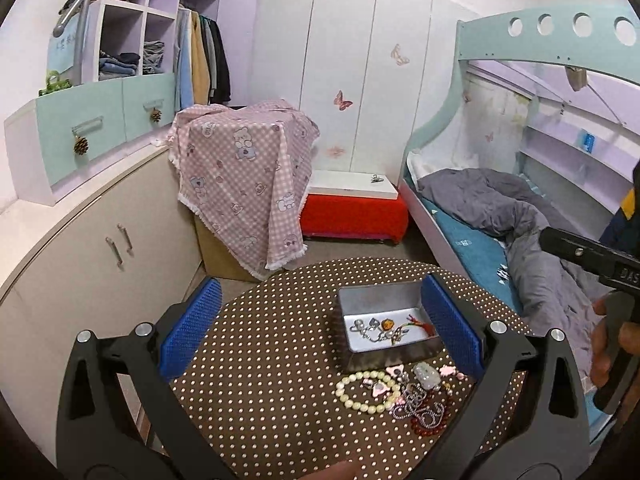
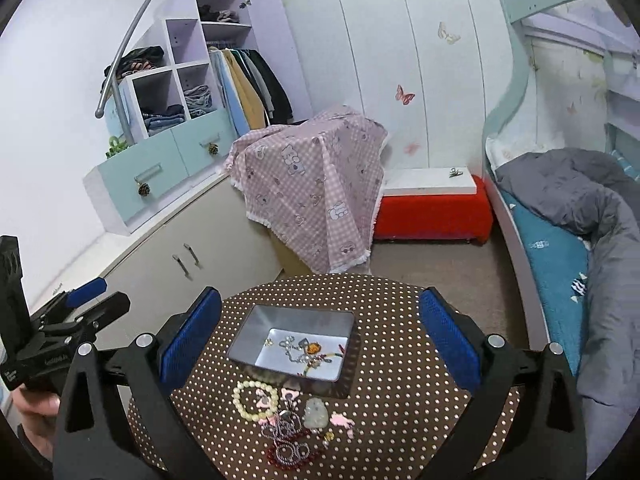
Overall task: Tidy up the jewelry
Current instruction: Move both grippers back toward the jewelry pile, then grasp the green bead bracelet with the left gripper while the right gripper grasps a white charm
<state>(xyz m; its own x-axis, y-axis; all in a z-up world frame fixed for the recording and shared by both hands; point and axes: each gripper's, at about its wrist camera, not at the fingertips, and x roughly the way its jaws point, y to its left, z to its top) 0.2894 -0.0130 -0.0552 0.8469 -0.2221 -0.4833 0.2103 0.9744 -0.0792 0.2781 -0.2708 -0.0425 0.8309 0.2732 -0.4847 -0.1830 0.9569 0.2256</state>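
Left wrist view: my left gripper (image 1: 320,328) hangs spread wide and empty above the metal tin (image 1: 390,330), loose jewelry pile (image 1: 404,394) just in front of it. Right wrist view: my right gripper (image 2: 320,332) gapes empty too; I'd drop onto the bead bracelet (image 2: 255,399) first, pinching one side of the loop

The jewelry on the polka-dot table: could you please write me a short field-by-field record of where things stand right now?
surface: round brown table with white polka dots
container: open rectangular grey metal tin, on the table
in the tin: silver chain pieces, an amber-coloured piece, a red-tasselled cord
outside the tin: cream bead bracelet, pale carved pendant, pink charms, silver chain and dark red bead strand, all heaped on the near side of the tin
left gripper: open, empty, above the table
right gripper: open, empty, above the table
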